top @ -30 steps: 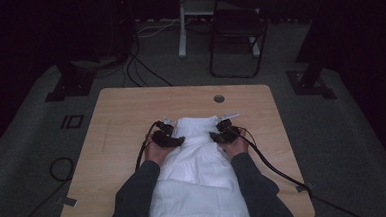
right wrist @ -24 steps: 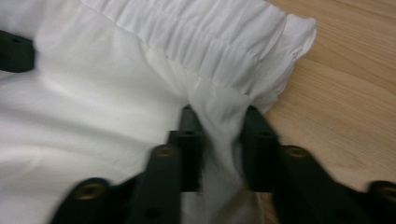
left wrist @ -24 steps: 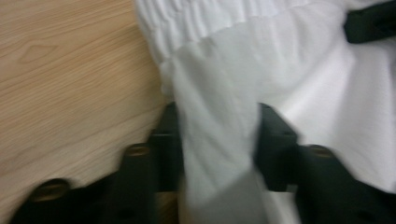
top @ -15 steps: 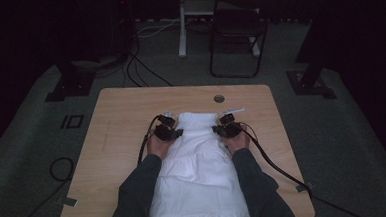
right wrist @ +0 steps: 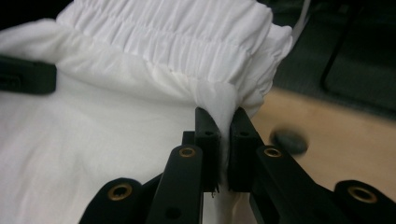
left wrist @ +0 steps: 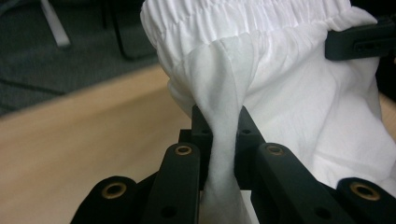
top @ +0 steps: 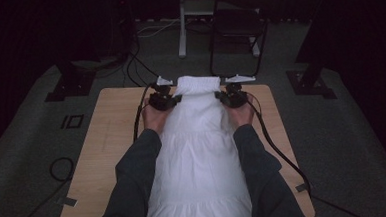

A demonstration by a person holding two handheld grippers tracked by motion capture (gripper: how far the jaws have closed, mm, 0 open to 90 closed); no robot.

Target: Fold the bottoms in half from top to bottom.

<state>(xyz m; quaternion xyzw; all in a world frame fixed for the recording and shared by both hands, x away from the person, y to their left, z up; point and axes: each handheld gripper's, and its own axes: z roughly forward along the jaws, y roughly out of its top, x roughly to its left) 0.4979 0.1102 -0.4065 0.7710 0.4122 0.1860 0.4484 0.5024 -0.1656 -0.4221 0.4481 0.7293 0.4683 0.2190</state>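
Both forearms extend forward, roughly parallel. Left tongs [top: 166,99] and right tongs [top: 229,96] are held level with each other, raised at the far end, jaws just closed, each pinching a fold of white cloth [top: 198,138].

White skirt [top: 196,138] — plain, no print, gathered waistband also white. Left gripper [top: 161,100] and right gripper [top: 233,98] black, brass-coloured rivets on the linkages. Table [top: 107,143] light wood, faint grain. Floor [top: 28,162] grey carpet — black cables across it. Sleeves [top: 135,181] dark grey-blue.
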